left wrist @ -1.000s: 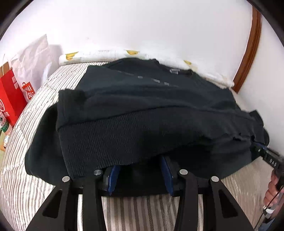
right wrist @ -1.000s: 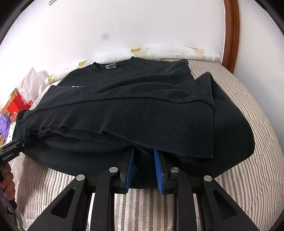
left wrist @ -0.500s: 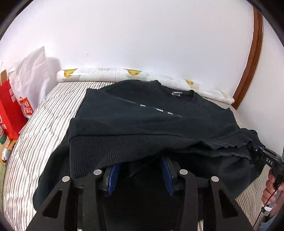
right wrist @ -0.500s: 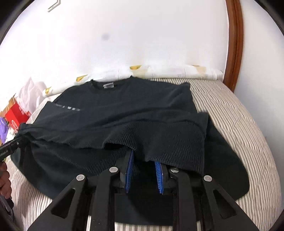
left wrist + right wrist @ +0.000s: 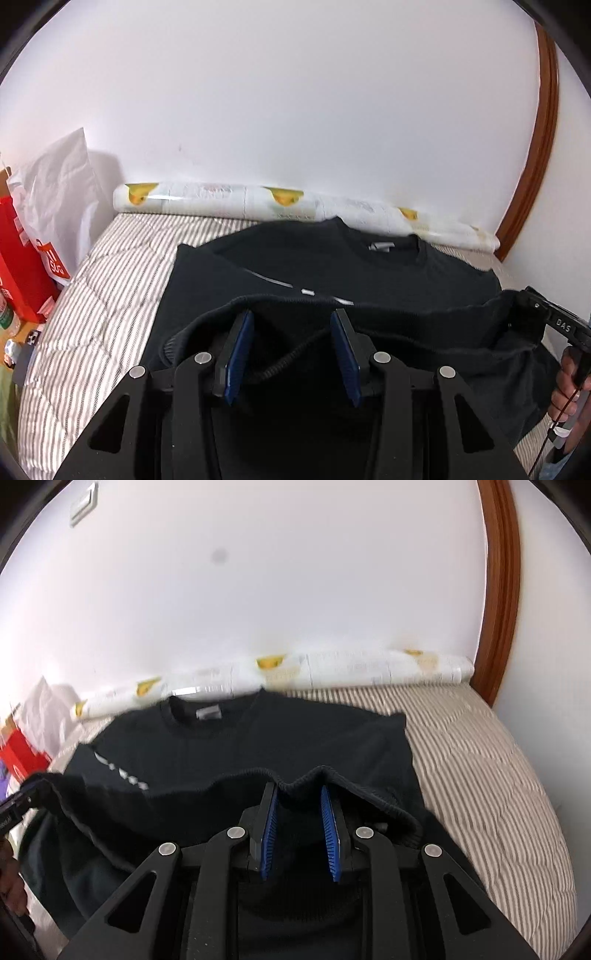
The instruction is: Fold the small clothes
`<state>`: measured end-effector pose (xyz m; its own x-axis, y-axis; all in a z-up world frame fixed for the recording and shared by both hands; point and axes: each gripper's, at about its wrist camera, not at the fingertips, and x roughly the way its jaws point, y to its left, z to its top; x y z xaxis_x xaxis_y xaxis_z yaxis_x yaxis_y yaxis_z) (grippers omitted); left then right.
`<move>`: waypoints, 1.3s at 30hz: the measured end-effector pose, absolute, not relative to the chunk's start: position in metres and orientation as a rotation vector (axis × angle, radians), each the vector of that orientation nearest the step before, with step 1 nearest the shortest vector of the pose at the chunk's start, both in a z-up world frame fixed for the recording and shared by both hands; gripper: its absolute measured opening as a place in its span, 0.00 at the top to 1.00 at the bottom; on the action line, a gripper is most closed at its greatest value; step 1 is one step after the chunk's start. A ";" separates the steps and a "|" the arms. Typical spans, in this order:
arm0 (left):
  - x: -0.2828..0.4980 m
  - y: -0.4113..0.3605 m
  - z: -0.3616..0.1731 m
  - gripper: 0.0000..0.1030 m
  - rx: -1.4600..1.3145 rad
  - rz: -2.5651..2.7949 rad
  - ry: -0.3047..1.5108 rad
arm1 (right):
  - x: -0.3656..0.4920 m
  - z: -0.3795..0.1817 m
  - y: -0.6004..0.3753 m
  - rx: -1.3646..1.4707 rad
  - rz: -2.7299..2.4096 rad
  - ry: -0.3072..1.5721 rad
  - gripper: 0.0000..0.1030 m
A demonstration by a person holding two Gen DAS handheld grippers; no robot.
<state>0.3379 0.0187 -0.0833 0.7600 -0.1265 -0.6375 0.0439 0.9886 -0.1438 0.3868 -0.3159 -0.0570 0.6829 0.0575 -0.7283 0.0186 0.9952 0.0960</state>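
Left gripper [image 5: 291,325] and right gripper [image 5: 301,797] each grip the ribbed hem of a black sweater [image 5: 354,273], lifted over striped bed [image 5: 110,280].

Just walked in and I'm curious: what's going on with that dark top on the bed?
A person is folding a black sweater on a striped bed. The left gripper and right gripper each hold its ribbed hem, lifted above the sweater's body and held toward the collar, which lies flat near the wall.
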 end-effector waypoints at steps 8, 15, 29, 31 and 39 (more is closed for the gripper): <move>0.336 0.040 -0.075 0.60 -0.197 -0.084 0.682 | 0.381 -0.035 -0.327 0.098 0.001 0.769 0.74; 0.318 0.051 -0.061 0.60 -0.213 -0.083 0.648 | 0.352 -0.024 -0.345 0.100 -0.009 0.773 0.73; 0.284 0.066 -0.077 0.60 -0.192 -0.061 0.709 | 0.317 -0.060 -0.327 0.056 0.100 0.888 0.74; 0.287 0.067 -0.082 0.60 -0.188 -0.059 0.730 | 0.327 -0.069 -0.321 0.061 0.119 0.910 0.74; 0.320 0.077 -0.099 0.60 -0.173 -0.038 0.786 | 0.391 -0.094 -0.319 0.079 0.058 0.987 0.74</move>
<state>0.3200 0.0770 -0.0988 0.7065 -0.0986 -0.7008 -0.0303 0.9851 -0.1691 0.3909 -0.3190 -0.0940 0.5498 0.0851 -0.8309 -0.0131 0.9956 0.0933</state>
